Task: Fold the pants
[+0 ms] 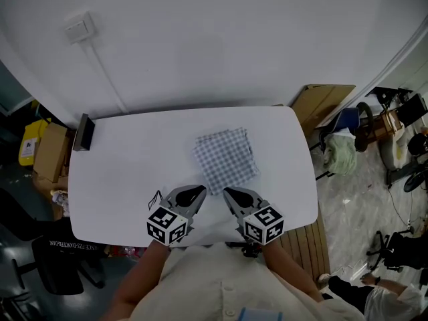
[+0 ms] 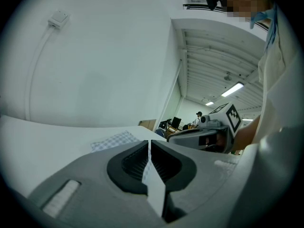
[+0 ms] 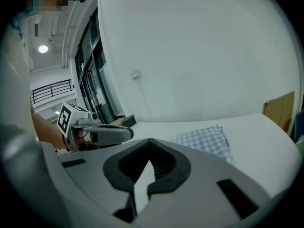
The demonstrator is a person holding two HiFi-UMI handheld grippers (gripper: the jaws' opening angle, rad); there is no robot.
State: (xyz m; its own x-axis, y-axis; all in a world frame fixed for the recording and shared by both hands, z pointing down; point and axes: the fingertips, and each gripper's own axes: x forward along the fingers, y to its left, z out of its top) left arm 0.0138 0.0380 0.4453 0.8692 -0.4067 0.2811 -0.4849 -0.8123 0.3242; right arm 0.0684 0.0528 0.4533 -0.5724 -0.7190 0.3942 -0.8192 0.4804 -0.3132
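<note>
The white table (image 1: pixel 127 179) spreads before you, and on it, a little right of centre, the checked pants (image 1: pixel 226 159) lie folded into a compact square. Just short of their near edge, without touching them, your left gripper (image 1: pixel 200 190) and right gripper (image 1: pixel 227 192) sit side by side, each with its jaws together on nothing.

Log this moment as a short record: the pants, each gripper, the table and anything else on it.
pants: checked, folded into a compact square, lying flat right of the table's middle
left gripper: jaws shut, empty, by the pants' near edge
right gripper: jaws shut, empty, beside the left one
table: white, rounded corners
other: dark object at the far left corner
</note>
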